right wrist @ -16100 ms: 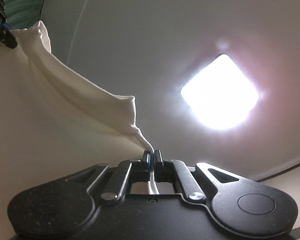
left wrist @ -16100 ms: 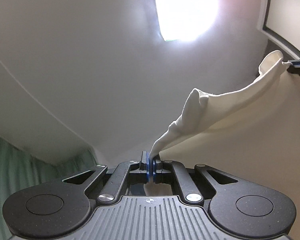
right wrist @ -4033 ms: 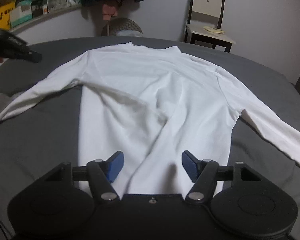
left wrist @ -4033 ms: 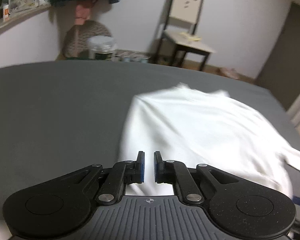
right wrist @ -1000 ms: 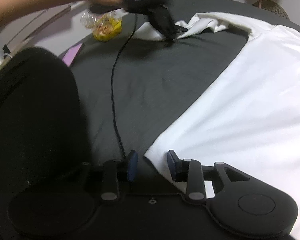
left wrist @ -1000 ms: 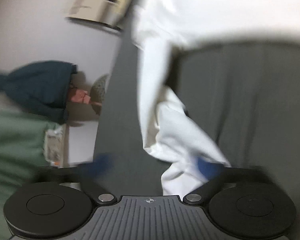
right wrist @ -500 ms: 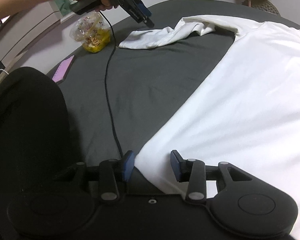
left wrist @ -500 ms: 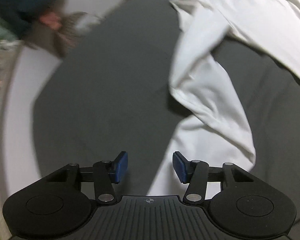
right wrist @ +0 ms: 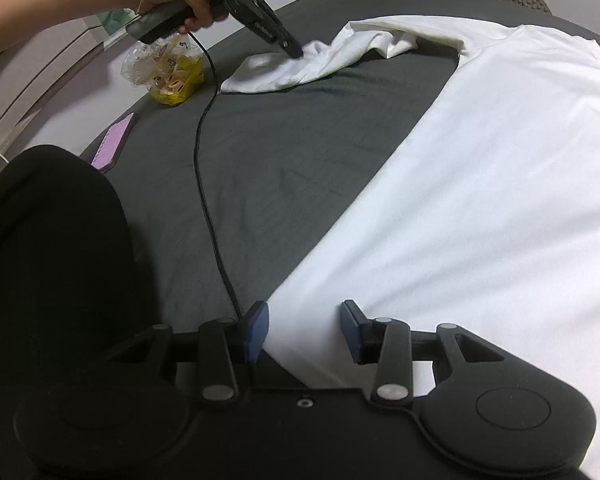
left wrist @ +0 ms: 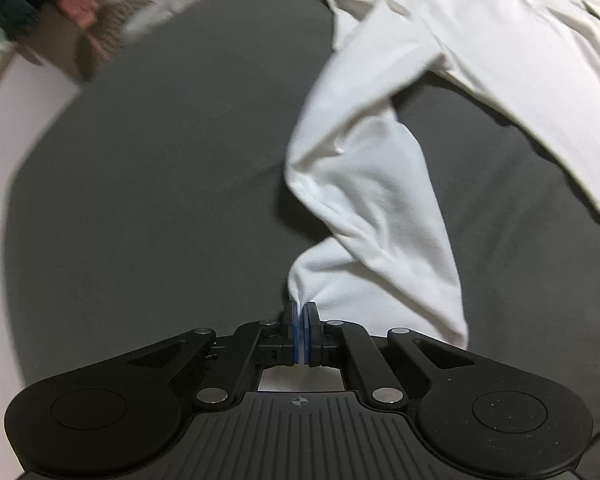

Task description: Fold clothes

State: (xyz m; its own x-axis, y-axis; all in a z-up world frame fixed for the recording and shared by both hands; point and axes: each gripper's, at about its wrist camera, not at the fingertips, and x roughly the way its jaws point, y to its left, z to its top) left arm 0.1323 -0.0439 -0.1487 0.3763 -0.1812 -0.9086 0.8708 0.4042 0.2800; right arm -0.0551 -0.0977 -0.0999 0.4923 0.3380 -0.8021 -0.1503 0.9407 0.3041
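The right hand-held gripper [right wrist: 303,330] sits at the near edge of the bed [right wrist: 284,152], its jaws apart astride the hem corner of the white long-sleeved shirt [right wrist: 480,200], which lies flat and runs away from it toward the collar. At the bed's far left edge the left hand-held gripper [left wrist: 300,334] is clamped on the end of the sleeve [left wrist: 364,184], whose long axis leads back to the shoulder. The side fold probably needs the right jaws closed first.
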